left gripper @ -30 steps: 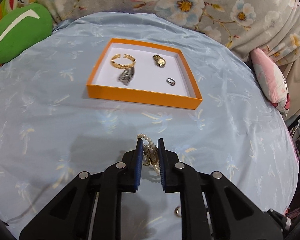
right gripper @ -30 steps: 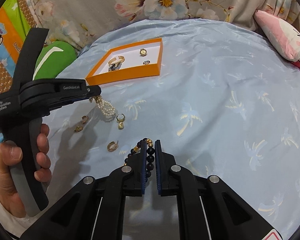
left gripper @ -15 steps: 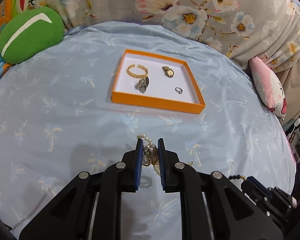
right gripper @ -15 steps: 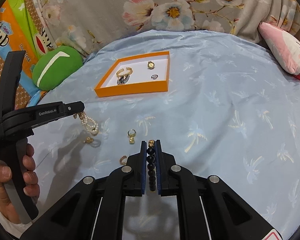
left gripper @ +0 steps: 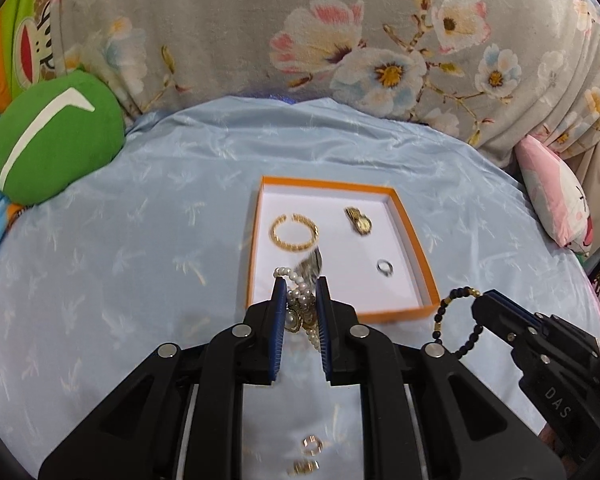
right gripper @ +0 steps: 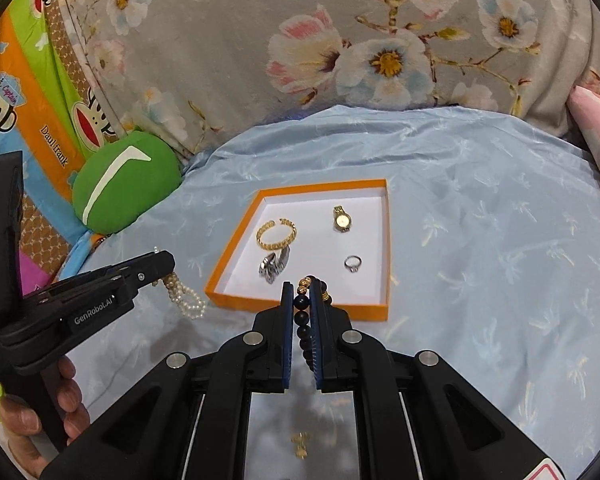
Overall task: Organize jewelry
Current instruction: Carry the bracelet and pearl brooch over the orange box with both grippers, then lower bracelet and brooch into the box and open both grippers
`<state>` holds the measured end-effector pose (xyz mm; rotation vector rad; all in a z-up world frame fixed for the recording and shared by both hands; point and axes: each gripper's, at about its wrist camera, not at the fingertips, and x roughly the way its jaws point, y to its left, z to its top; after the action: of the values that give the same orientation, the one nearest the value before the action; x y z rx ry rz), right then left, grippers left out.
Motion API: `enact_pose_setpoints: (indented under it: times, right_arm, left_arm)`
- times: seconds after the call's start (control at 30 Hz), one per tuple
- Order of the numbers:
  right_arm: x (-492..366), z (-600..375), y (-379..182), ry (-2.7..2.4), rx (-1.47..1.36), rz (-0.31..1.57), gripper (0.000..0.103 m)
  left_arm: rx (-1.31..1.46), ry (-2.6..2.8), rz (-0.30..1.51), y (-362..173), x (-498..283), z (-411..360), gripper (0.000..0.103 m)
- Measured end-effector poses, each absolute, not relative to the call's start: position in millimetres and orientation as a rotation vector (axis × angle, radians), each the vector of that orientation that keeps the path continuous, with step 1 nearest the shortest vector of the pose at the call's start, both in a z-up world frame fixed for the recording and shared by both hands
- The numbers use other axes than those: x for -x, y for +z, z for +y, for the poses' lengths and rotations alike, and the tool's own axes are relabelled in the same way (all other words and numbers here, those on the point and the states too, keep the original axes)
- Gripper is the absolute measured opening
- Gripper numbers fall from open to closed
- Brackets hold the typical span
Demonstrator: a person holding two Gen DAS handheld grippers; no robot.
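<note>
An orange tray (left gripper: 417,255) (right gripper: 388,240) with a white floor lies on the blue cloth. It holds a gold bangle (left gripper: 294,232) (right gripper: 277,234), a gold watch (left gripper: 358,221) (right gripper: 341,219), a silver ring (left gripper: 385,267) (right gripper: 352,263) and a silver watch (right gripper: 275,265). My left gripper (left gripper: 301,285) is shut on a pearl bracelet (left gripper: 300,300), raised just before the tray's near left corner; the bracelet hangs in the right wrist view (right gripper: 184,296). My right gripper (right gripper: 300,290) is shut on a black bead bracelet (right gripper: 305,320) at the tray's near edge; it shows in the left wrist view (left gripper: 456,320).
Loose gold earrings lie on the cloth below the left gripper (left gripper: 312,444) and the right gripper (right gripper: 300,440). A green cushion (left gripper: 56,140) (right gripper: 124,188) sits at the far left, a pink cushion (left gripper: 556,208) at the right. A floral backrest rises behind.
Both grippers have moved forward toward the tray, each carrying its bracelet lifted off the cloth. The tray looks nearer in both views.
</note>
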<state>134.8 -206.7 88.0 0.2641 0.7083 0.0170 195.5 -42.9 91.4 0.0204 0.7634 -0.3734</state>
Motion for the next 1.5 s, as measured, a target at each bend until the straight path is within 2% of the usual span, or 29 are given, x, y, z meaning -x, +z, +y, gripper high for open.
enact_pose_setpoints:
  times: [0.4, 0.83, 0.97, 1.07, 1.5]
  right_arm:
    - [-228.6, -202.0, 51.1, 0.064, -0.289, 0.76, 0.008]
    - [-244.9, -217.7, 3.6, -0.002, -0.263, 0.82, 0.008]
    - [-237.2, -226.0, 1.9, -0.037, -0.259, 0.803, 0.01]
    - [-233.9, -229.4, 4.1, -0.046, -0.261, 0.796, 0.01]
    - [-207.4, -222.4, 23.9, -0.079, -0.235, 0.757, 0.01]
  left_arm:
    - [-0.046, -0.354, 0.733, 89.9, -299.1, -75.6, 0.014]
    - [-0.07, -0.374, 0.813, 48.9, -364.1, -121.7, 0.015]
    - [-0.06, -0.365, 0.822, 41.4, -366.2, -126.4, 0.018]
    - [-0.051, -0.341, 0.82, 40.4, -363.0, -122.9, 0.038]
    - [-0.065, -0.256, 0.786, 44.3, -304.9, -83.0, 0.037]
